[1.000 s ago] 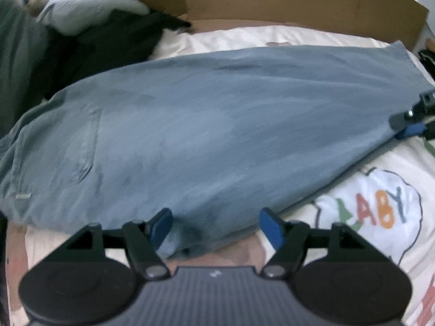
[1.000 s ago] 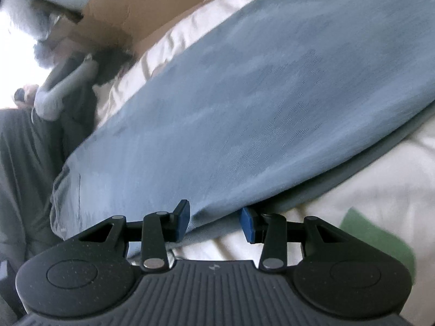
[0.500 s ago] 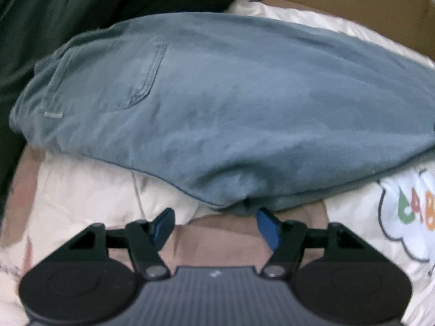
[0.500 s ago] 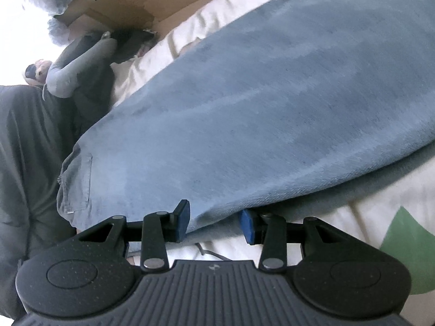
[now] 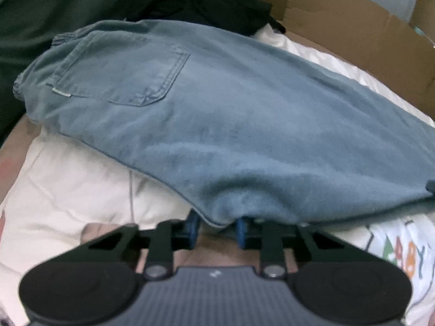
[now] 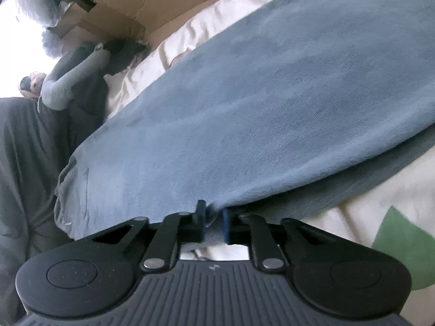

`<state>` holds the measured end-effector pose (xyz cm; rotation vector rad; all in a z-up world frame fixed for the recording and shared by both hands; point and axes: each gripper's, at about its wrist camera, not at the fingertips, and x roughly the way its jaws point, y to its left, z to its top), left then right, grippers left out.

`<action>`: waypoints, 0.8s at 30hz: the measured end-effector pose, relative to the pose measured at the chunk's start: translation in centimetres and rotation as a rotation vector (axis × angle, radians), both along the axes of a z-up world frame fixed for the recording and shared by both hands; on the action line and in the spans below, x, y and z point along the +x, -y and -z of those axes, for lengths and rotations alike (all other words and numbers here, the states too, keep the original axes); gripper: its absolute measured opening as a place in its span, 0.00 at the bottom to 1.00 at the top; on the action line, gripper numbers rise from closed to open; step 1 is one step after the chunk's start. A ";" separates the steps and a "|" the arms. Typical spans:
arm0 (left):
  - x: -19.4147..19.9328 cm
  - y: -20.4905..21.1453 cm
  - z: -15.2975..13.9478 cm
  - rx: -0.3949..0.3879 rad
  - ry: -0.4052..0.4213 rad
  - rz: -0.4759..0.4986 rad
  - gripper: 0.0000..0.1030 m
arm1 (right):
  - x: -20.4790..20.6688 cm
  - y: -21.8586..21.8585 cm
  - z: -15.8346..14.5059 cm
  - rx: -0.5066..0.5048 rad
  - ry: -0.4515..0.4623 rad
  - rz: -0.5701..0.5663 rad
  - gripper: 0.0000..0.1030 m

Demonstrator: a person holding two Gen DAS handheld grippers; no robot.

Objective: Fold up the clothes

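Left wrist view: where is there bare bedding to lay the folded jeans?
Bare cream sheet lies between the jeans' near edge and the left gripper. A smaller patch lies by the cloud print. Crowded: dark clothes behind the waistband, cardboard box along the far side.

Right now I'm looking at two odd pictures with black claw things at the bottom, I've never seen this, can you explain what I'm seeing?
Those are two hand-held grippers; a person carries one in each hand, and each has a camera looking along its jaws. One picture comes from the left gripper, the other from the right gripper. Blue jeans lie flat on a cream bedsheet, with a cardboard box behind. Both pairs of jaws are closing on the near edge of the jeans, with denim between them.
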<state>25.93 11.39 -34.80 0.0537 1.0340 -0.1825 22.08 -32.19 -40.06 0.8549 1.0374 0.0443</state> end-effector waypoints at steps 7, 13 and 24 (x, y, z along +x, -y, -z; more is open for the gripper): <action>-0.2 -1.2 -1.2 -0.069 -0.019 -0.056 0.15 | -0.5 0.1 -0.1 -0.032 0.008 0.029 0.03; -0.4 -1.6 -0.7 -0.053 -0.067 -0.023 0.13 | -1.0 -0.1 1.5 -0.046 -0.037 0.016 0.07; -0.4 -0.5 -4.2 -0.109 -0.016 0.086 0.15 | -3.6 0.7 -0.3 -0.004 0.007 -0.027 0.35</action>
